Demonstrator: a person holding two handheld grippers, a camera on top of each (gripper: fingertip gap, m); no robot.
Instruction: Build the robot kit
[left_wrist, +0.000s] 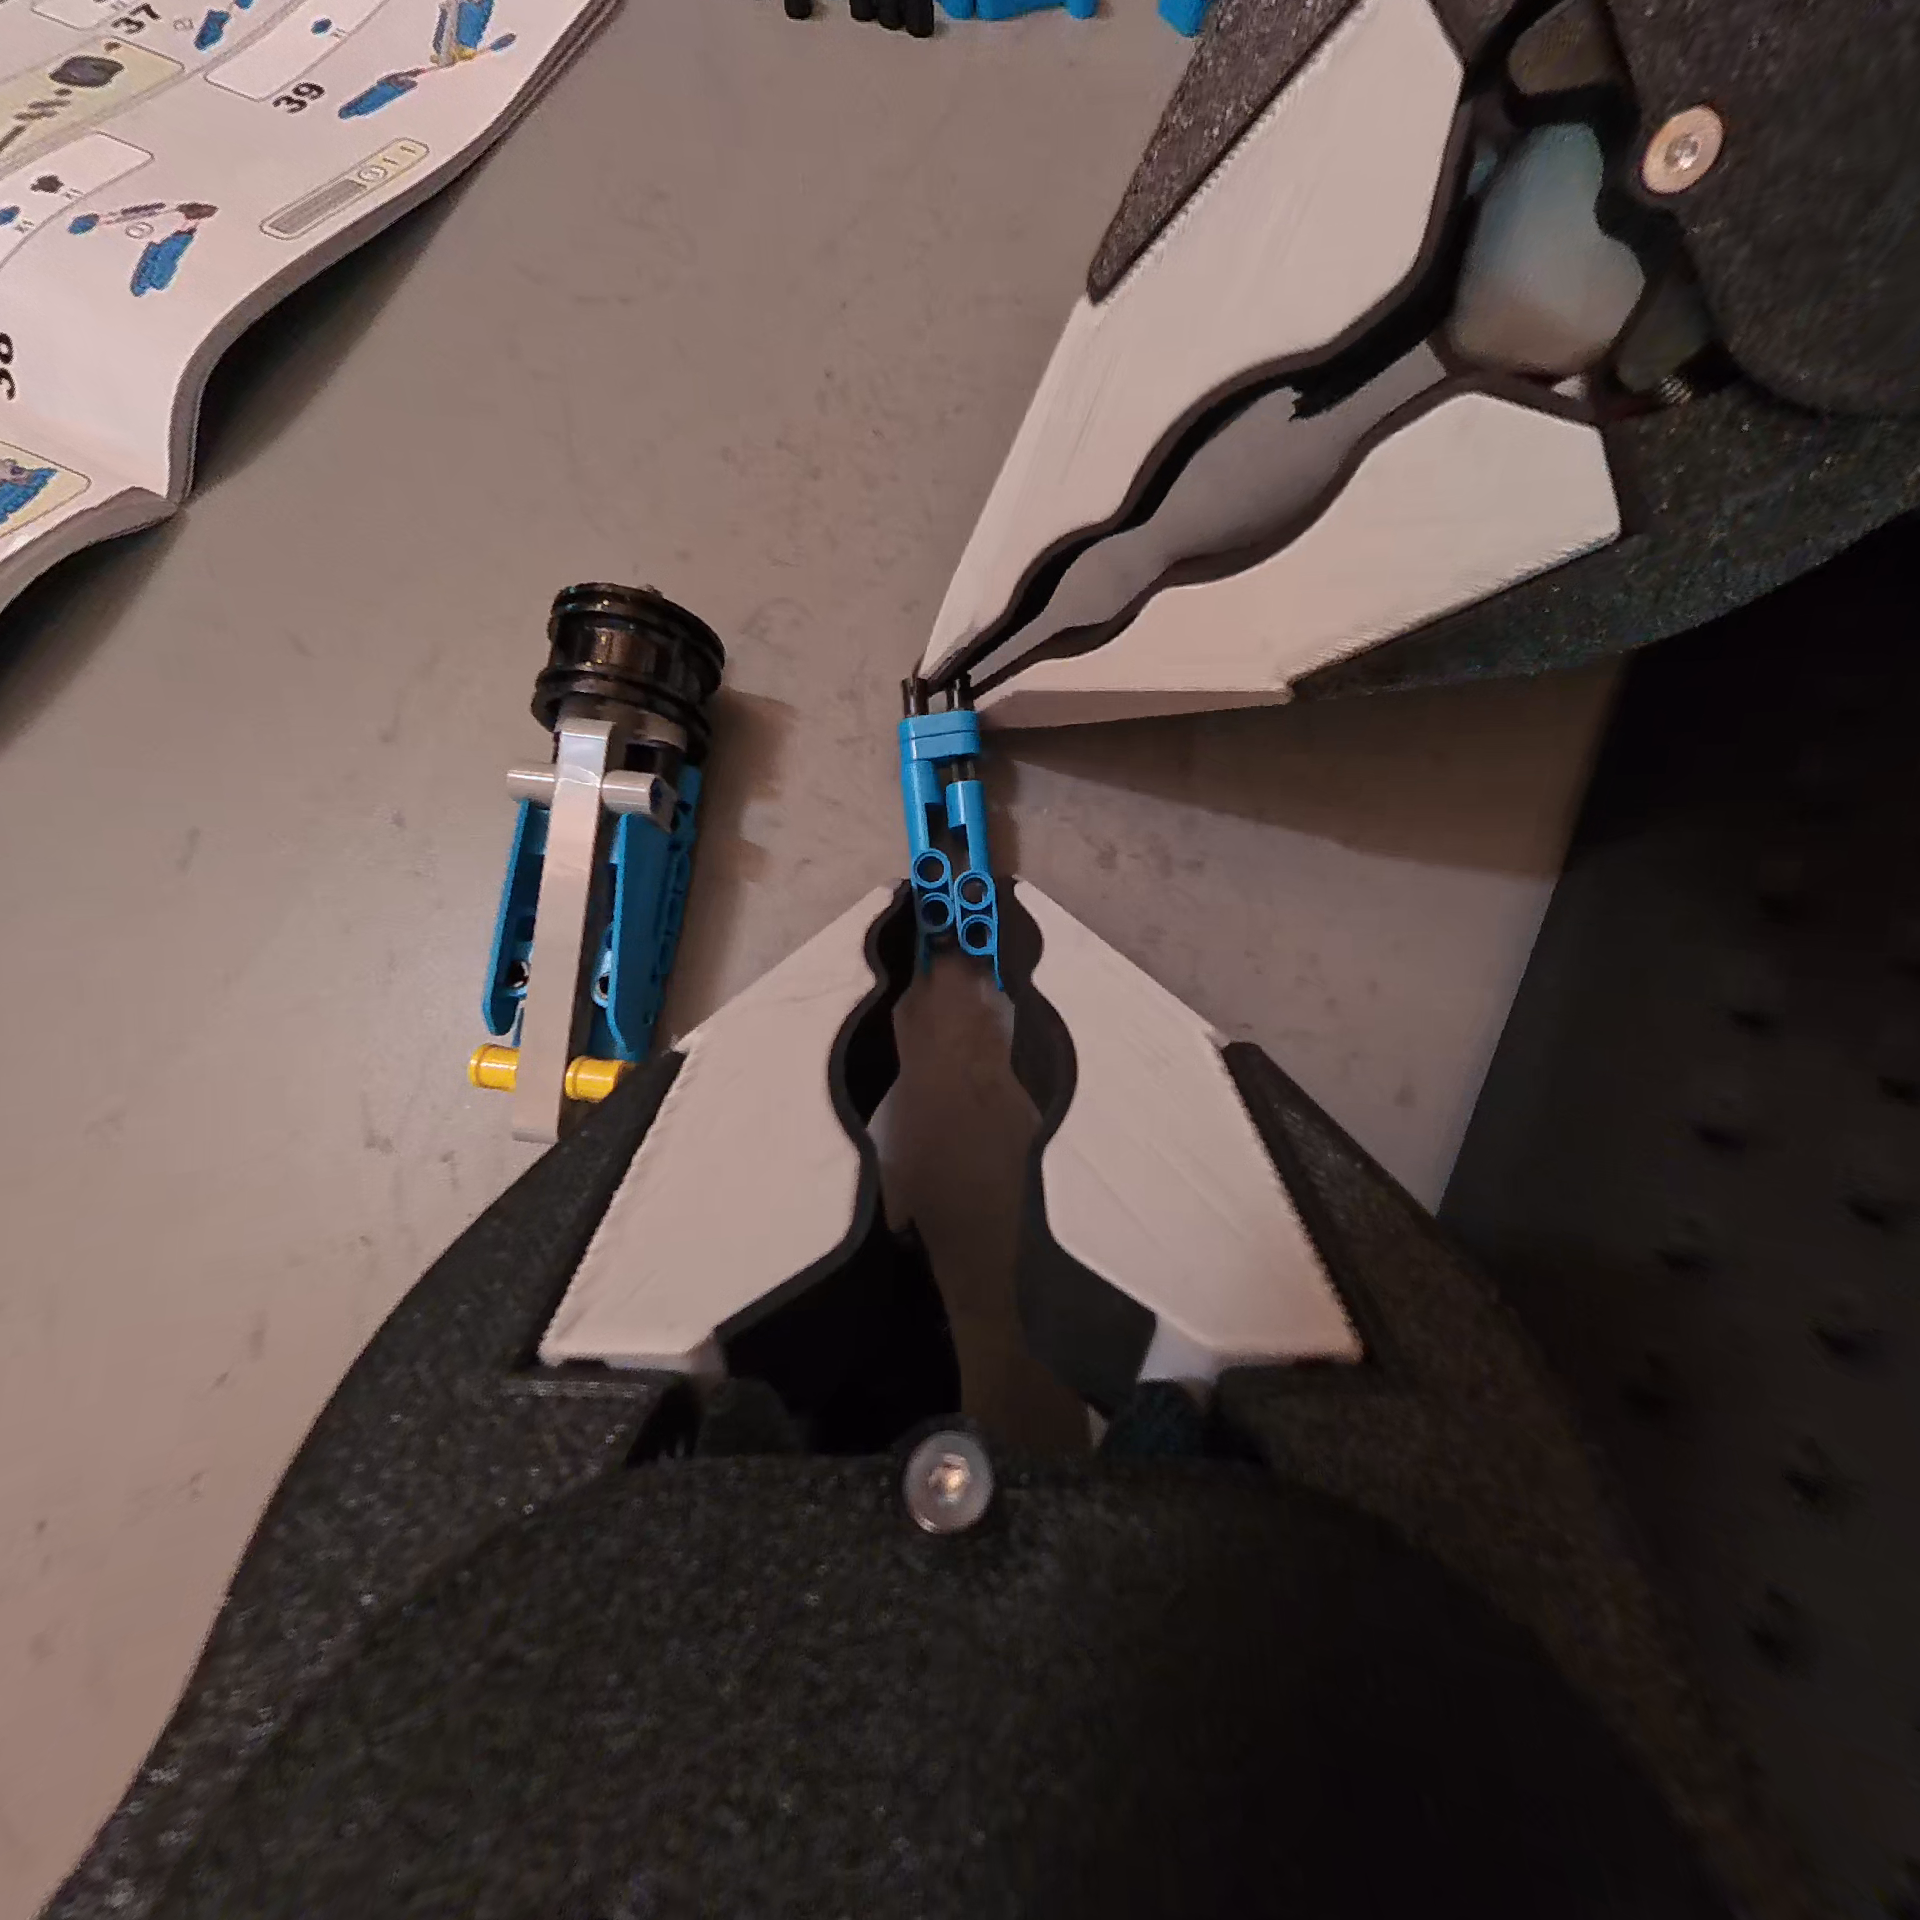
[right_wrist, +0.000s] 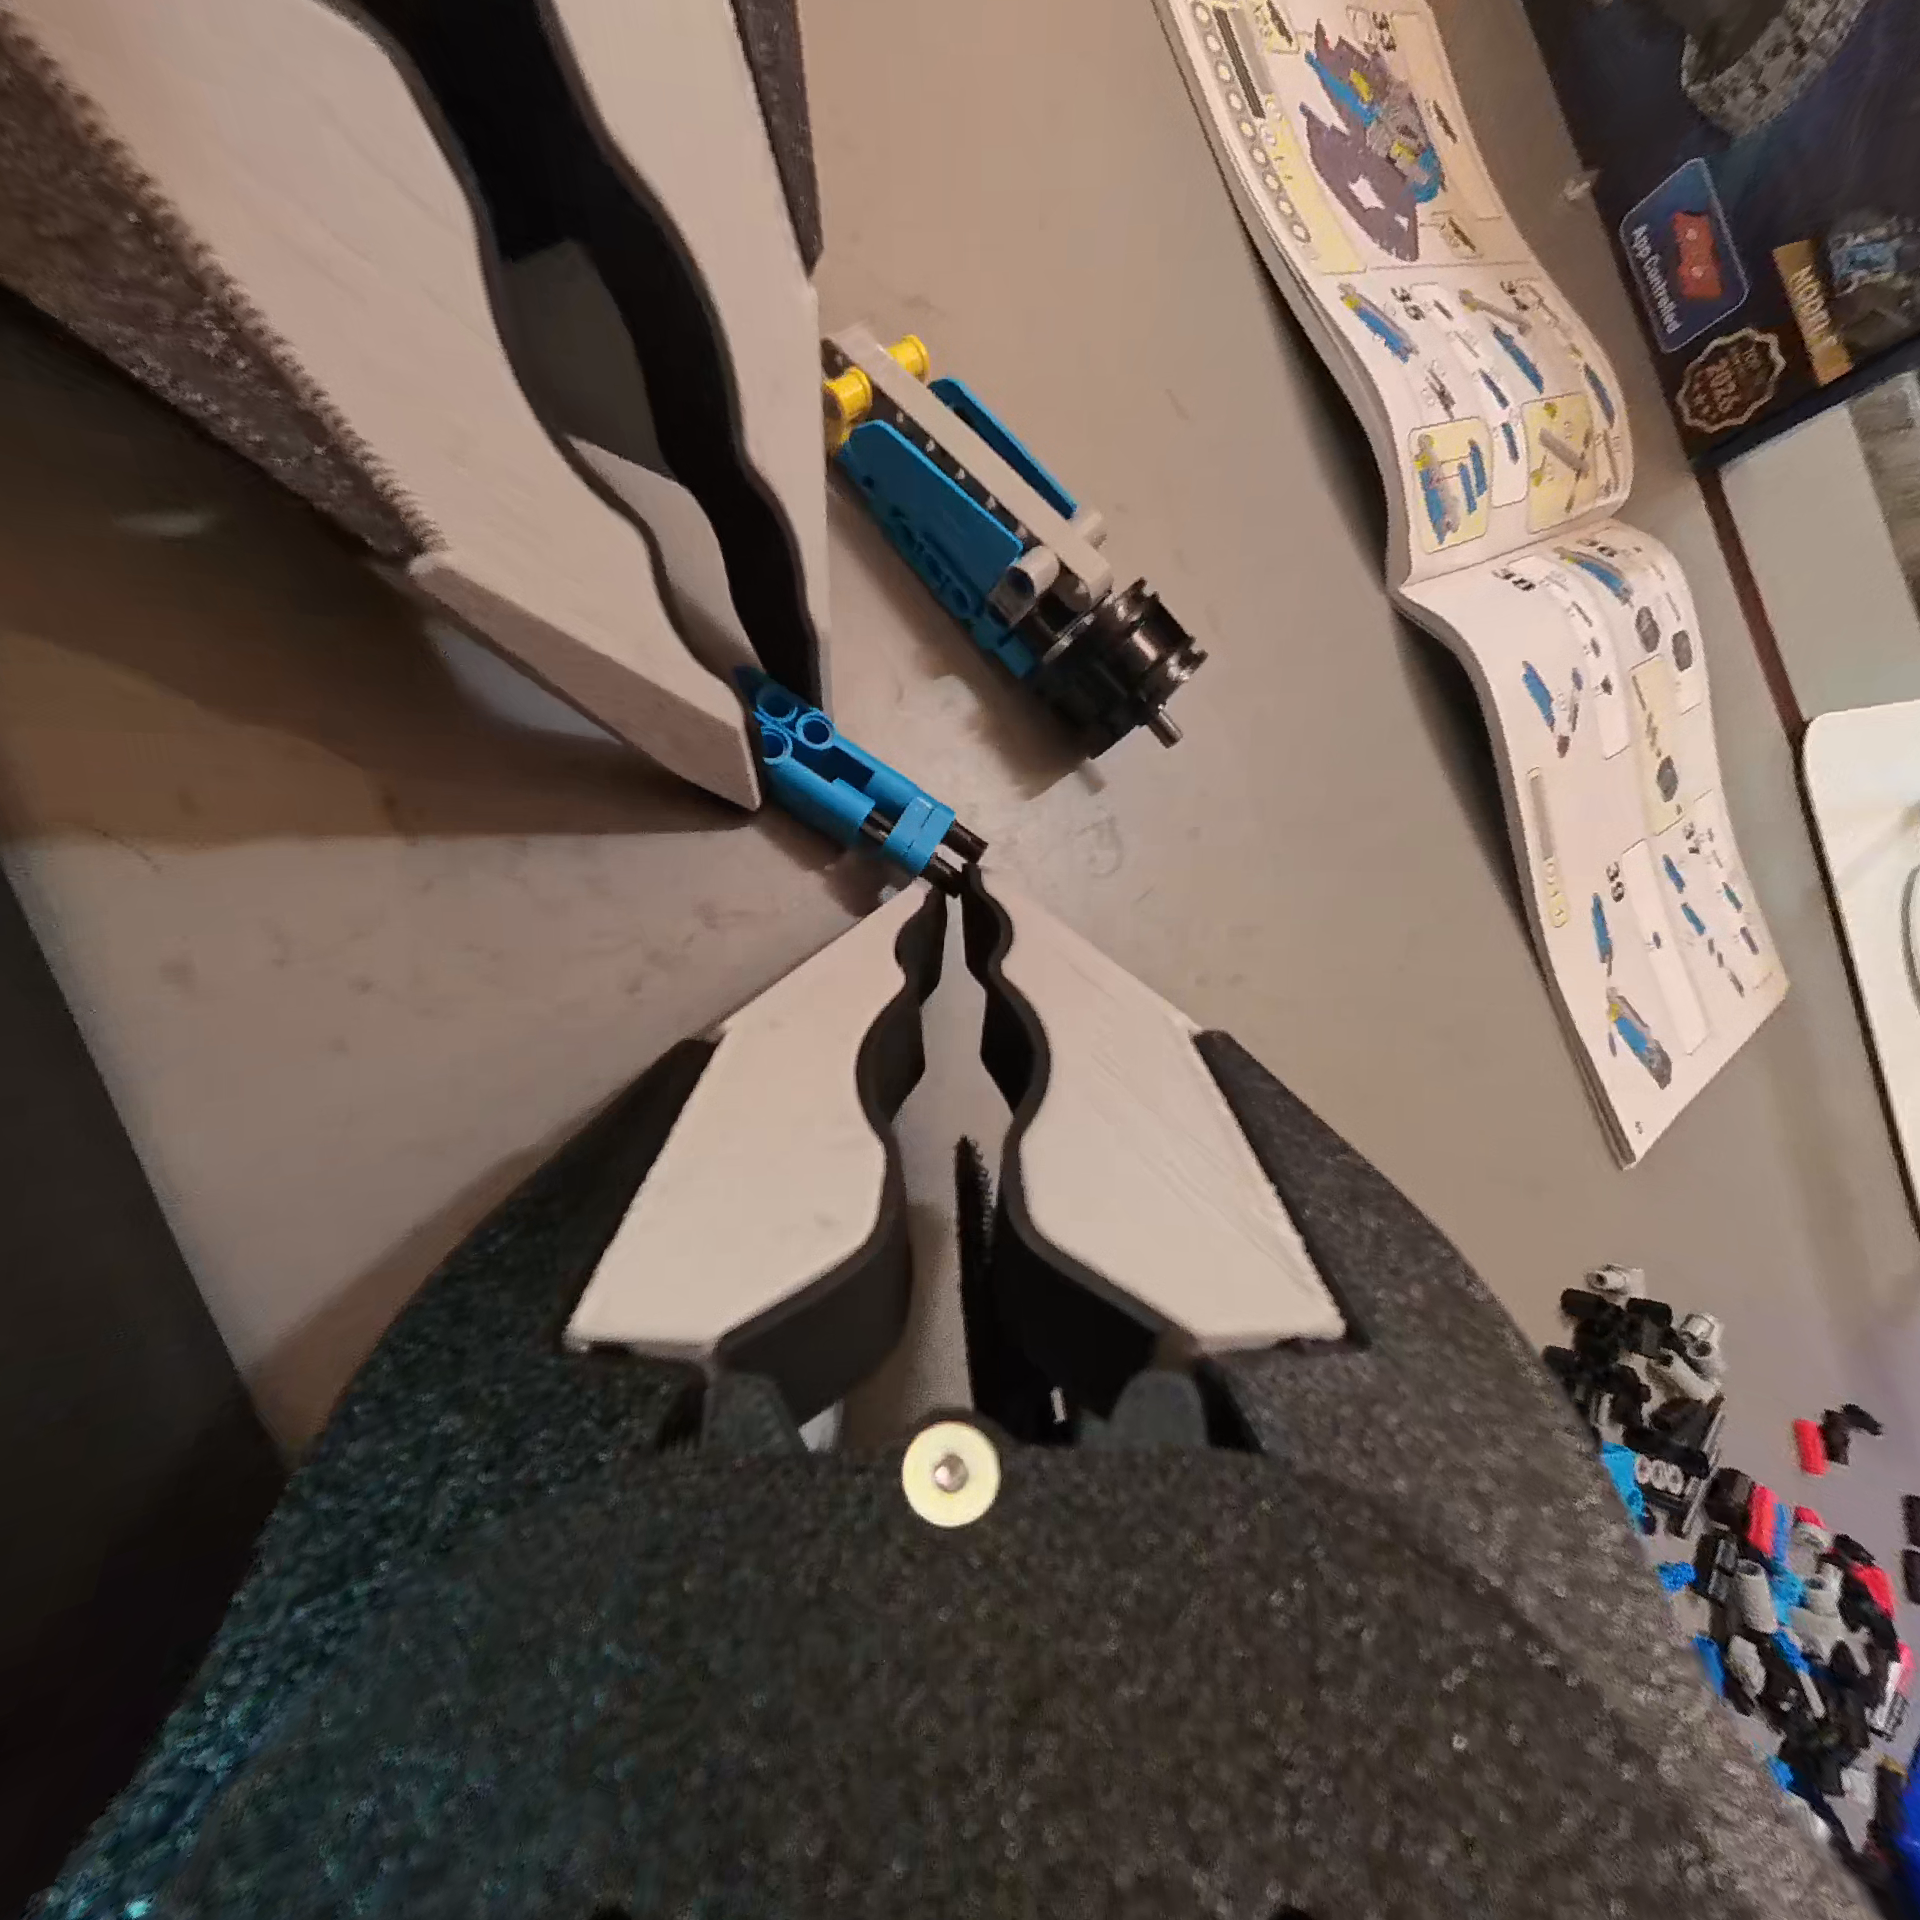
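Note:
My left gripper (left_wrist: 961, 909) is shut on a small blue brick assembly (left_wrist: 940, 800). Its pads press the end that has the round holes and hold it just over the grey table (left_wrist: 727, 364). Two black pins (left_wrist: 935, 691) stick out of the assembly's far end. My right gripper (right_wrist: 951, 896) comes from the opposite side, and its tips are closed on the end of a black pin (right_wrist: 948, 868). In the right wrist view the blue assembly (right_wrist: 831, 774) sits between the left gripper's fingers (right_wrist: 717, 727). In the left wrist view the right gripper (left_wrist: 940, 681) reaches in from the upper right.
A blue and grey sub-assembly with a black wheel hub and yellow pins (left_wrist: 592, 894) lies on the table just left of the grippers; it also shows in the right wrist view (right_wrist: 997, 530). An open instruction booklet (right_wrist: 1558, 623) lies beyond it. A pile of loose bricks (right_wrist: 1745, 1538) is at lower right. The table edge (left_wrist: 1507, 1039) runs close on the right. Left and right tips are no more than a few centimetres apart.

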